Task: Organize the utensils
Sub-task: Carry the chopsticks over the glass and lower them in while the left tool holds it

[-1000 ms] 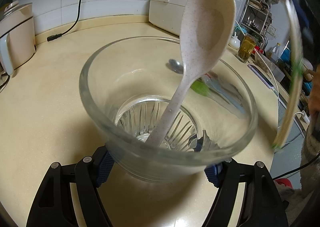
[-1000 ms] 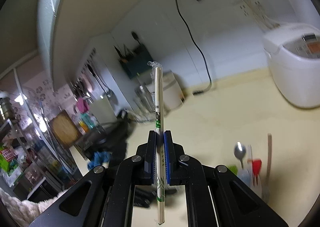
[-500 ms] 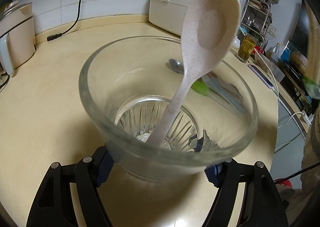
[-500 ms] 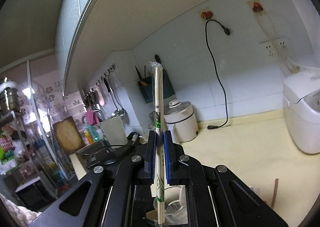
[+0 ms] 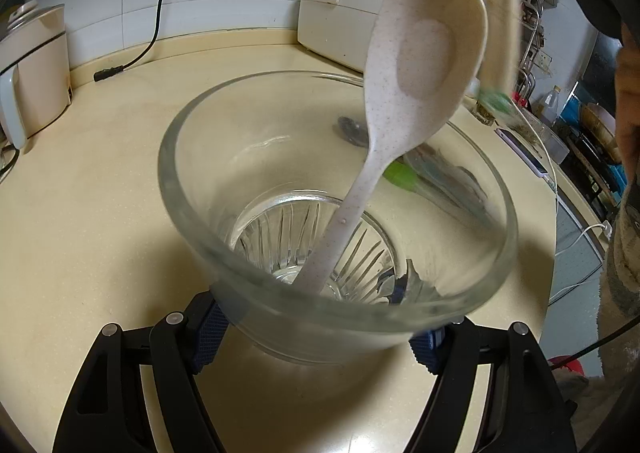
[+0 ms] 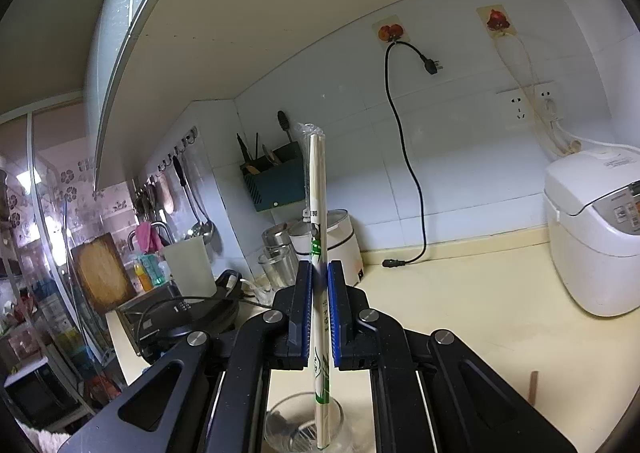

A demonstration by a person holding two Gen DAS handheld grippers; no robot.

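We see a cream counter (image 6: 480, 293) under a white tiled wall (image 6: 460, 173), a rice cooker (image 6: 592, 241) far right, a green rack (image 6: 276, 181) left.

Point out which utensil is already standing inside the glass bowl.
The speckled white plastic spoon: its handle rests in the clear glass bowl. The wrapped wooden chopsticks remain clamped in the right gripper; others lie on the counter behind.

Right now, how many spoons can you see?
2. A speckled white plastic spoon stands handle-down inside the glass bowl. A metal spoon lies on the counter behind it, seen through the glass. The other utensils beside it are too blurred to tell.
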